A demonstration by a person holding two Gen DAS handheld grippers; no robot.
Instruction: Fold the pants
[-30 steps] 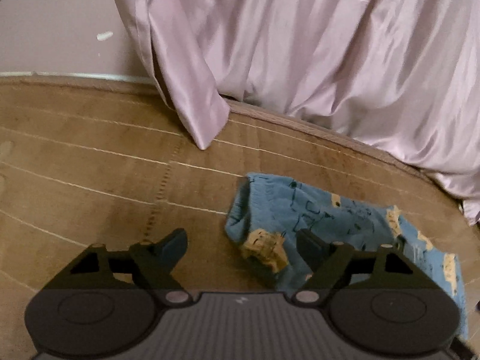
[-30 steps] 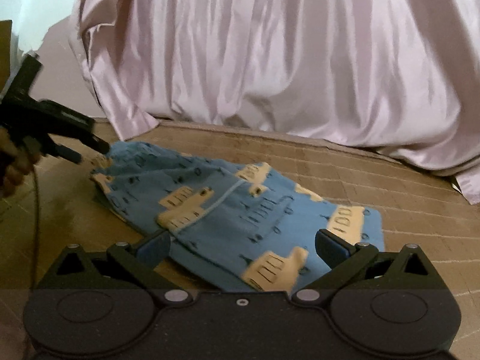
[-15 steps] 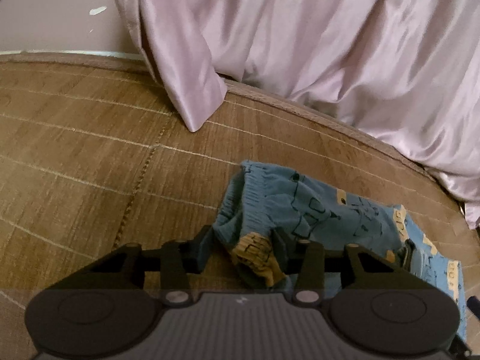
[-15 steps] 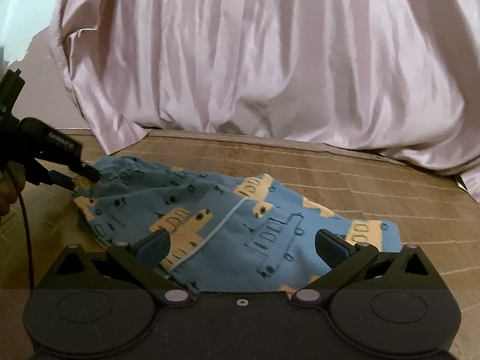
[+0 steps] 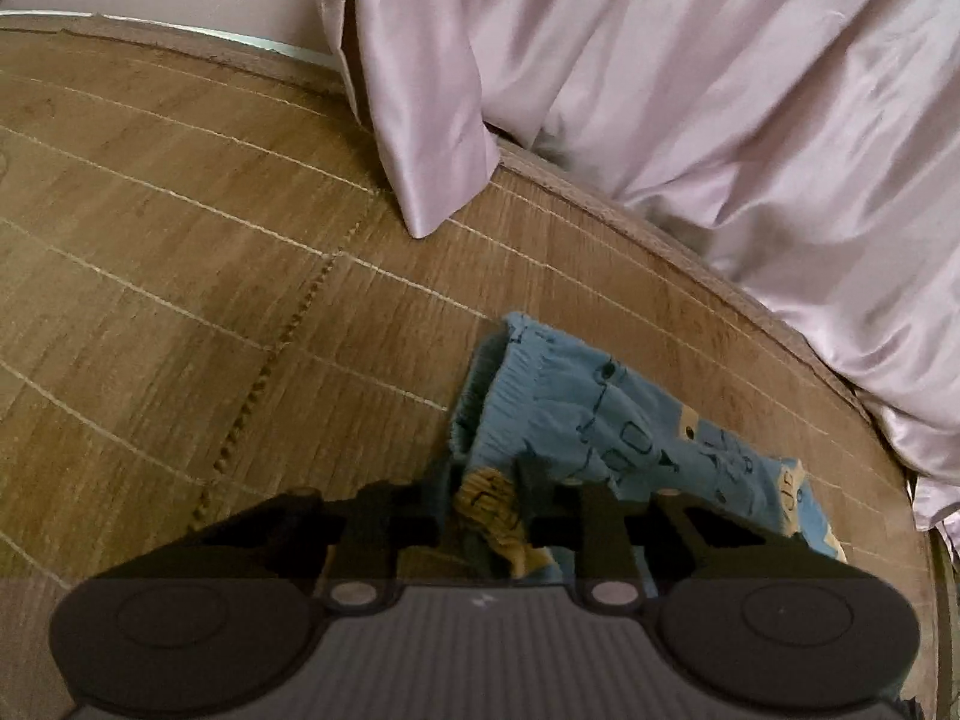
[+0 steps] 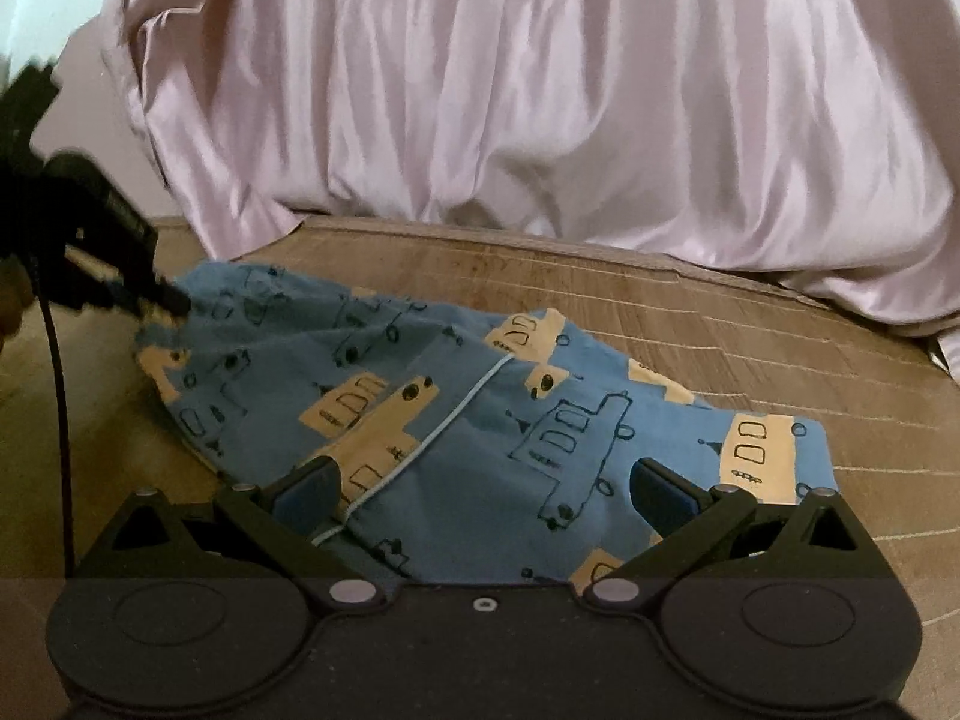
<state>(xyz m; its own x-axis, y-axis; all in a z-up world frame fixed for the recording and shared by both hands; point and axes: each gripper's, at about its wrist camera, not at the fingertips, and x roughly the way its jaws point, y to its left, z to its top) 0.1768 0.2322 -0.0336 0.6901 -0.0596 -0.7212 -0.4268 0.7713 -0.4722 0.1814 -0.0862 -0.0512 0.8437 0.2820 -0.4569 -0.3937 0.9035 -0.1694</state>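
Note:
The blue pants (image 6: 456,420) with yellow vehicle prints lie on a brown woven mat. In the left wrist view the waistband end of the pants (image 5: 576,414) is lifted and bunched. My left gripper (image 5: 480,501) is shut on the pants' waistband edge; it also shows in the right wrist view (image 6: 162,300) at the pants' left end. My right gripper (image 6: 486,483) is open, its blue-padded fingers (image 6: 663,489) spread over the near edge of the pants, holding nothing.
A pale pink satin sheet (image 6: 510,102) hangs down behind the mat; it also shows in the left wrist view (image 5: 690,72). The woven mat (image 5: 180,300) stretches left of the pants. A black cable (image 6: 60,420) hangs from the left gripper.
My left gripper closed from wide open onto the waistband end and lifted it. The right gripper stayed open and shifted slightly over the pants.

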